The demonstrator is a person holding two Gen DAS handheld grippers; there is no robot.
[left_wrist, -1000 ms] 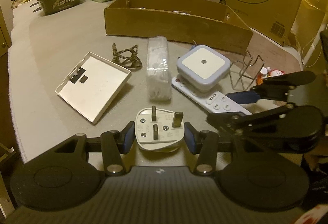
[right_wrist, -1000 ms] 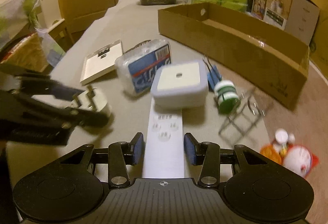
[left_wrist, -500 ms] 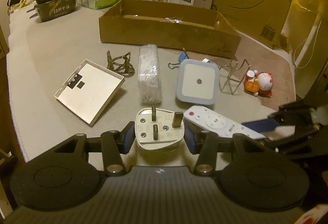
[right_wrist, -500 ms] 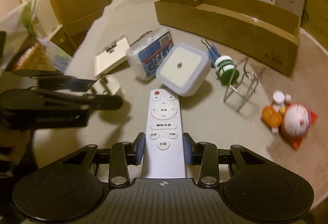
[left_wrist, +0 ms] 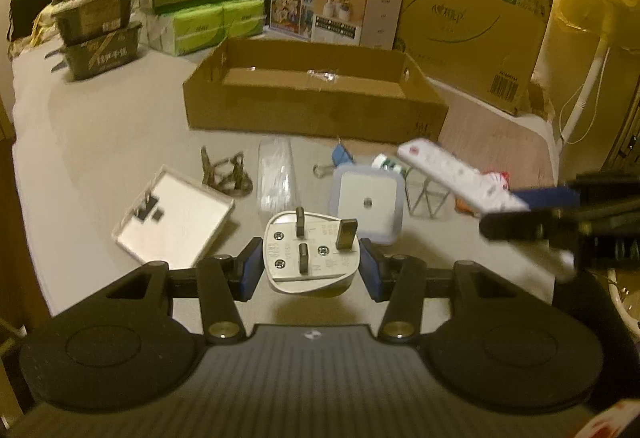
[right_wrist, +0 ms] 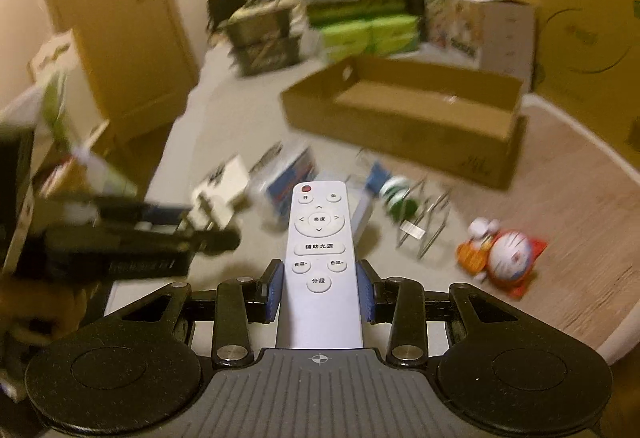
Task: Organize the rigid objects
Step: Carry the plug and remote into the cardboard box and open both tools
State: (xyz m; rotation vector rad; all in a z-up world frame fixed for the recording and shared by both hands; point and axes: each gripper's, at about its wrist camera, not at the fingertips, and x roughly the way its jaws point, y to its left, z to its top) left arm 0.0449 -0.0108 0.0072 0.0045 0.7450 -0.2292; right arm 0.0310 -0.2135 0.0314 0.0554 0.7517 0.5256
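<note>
The left gripper (left_wrist: 310, 266) has its jaws closed on a white plug (left_wrist: 310, 254), which sits square between the blue pads with its three pins facing up, lifted clear of the surface (left_wrist: 100, 141). The right gripper (right_wrist: 319, 292) has its jaws clamped on the lower sides of a white remote (right_wrist: 320, 258), buttons up, its red-button end pointing toward the cardboard box (right_wrist: 404, 121). Both held things are short of the box. Near the box lie a square light (left_wrist: 366, 201), a white plate (left_wrist: 172, 217) and a wire rack (right_wrist: 424, 226).
</note>
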